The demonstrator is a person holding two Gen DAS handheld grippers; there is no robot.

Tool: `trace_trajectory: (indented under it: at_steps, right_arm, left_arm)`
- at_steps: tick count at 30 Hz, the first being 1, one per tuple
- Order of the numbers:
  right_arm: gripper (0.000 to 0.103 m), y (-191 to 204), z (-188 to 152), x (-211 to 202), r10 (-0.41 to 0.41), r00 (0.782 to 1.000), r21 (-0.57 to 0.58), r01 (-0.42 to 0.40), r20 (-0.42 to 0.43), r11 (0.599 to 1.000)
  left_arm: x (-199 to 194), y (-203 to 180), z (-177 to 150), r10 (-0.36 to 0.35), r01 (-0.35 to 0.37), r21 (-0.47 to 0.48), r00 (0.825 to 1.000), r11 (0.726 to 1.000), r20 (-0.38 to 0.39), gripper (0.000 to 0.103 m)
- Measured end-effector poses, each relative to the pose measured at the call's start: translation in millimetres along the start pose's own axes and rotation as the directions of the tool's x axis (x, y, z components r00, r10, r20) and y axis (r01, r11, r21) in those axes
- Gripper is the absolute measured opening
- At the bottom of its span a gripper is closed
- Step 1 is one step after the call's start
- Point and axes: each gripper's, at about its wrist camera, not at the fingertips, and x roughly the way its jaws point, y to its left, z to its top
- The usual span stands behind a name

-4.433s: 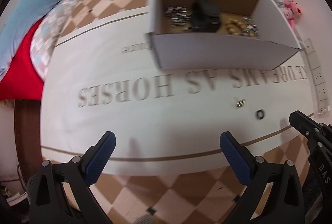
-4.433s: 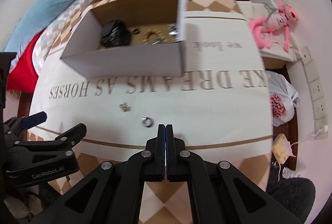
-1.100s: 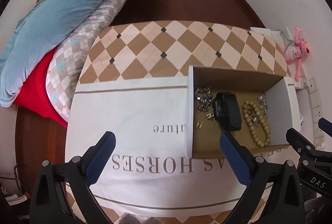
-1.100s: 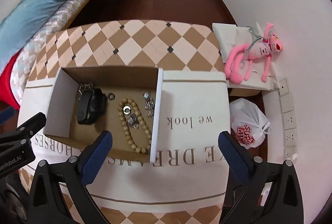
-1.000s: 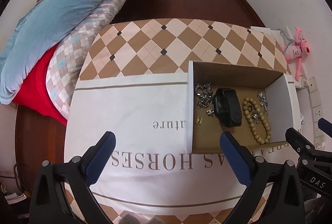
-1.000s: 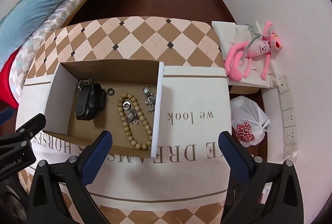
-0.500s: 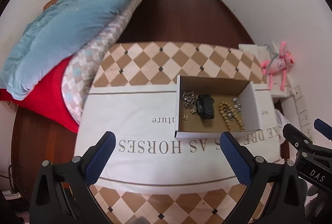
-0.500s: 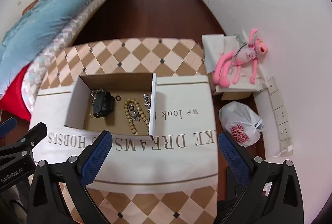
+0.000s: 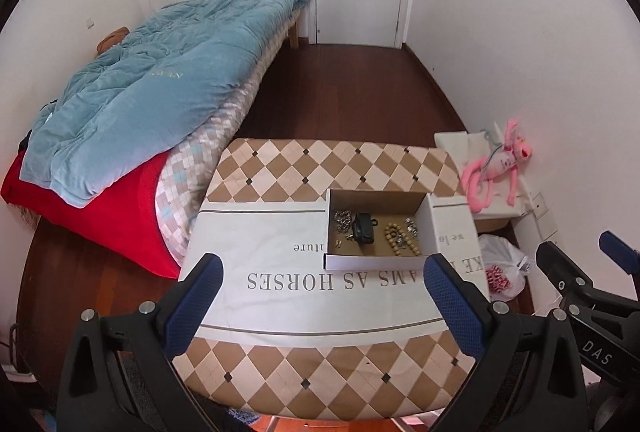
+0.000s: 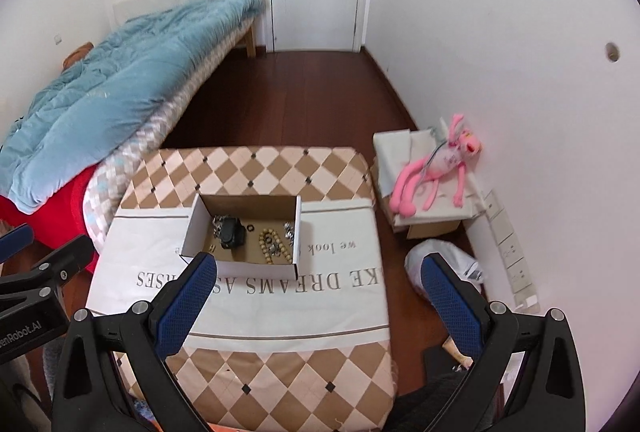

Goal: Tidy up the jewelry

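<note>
Finishing: jewelry [image 9: 374, 232] is seen inside the box [image 9: 372, 263] on the table [image 9: 280, 296]; left gripper [image 9: 320, 304] and right gripper [image 10: 316, 300] are held wide apart, empty, well above. No further pick seems needed.

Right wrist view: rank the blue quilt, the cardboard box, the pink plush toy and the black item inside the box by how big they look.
1. blue quilt
2. cardboard box
3. pink plush toy, close to the box in apparent size and farther away, so that order is unsure
4. black item

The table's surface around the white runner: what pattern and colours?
The table has a tan-and-cream diamond check with small dark squares at the corners, clearest in the right wrist view.
</note>
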Motion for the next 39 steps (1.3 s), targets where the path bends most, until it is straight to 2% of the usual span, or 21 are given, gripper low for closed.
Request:
trace_trajectory:
  at_steps: [7,13,20,27,39]
  right_arm:
    - [0.103,-8,-3,-43,0.011,0.999,0.024,-0.012,0.048,1.000]
    - [0.103,-10,0,-59,0.024,0.998,0.024,-0.026,0.052,0.999]
    - [0.103,-10,14,-37,0.008,1.000,0.024,-0.008,0.007,1.000]
    - [0.103,-4,32,2,-0.012,0.999,0.006,0.012,-0.050,1.000]
    - [0.103,4,46,49,-0.015,0.990,-0.016,0.013,-0.137,1.000]
  left_arm:
    - [-32,0,-3,-0.006,0.006,-0.002,0.999,1.000,0.038,0.103]
    - [-33,0,-1,-0.006,0.006,-0.003,1.000,1.000,0.022,0.103]
    - [-10,-2,14,0.001,-0.001,-0.002,0.999,1.000,-0.042,0.103]
    - [19,-3,30,0.032,-0.032,0.002,0.995,0.999,-0.091,0.103]
    - [60,-5,45,0.043,-0.040,0.021,0.983,0.999,-0.180,0.103]
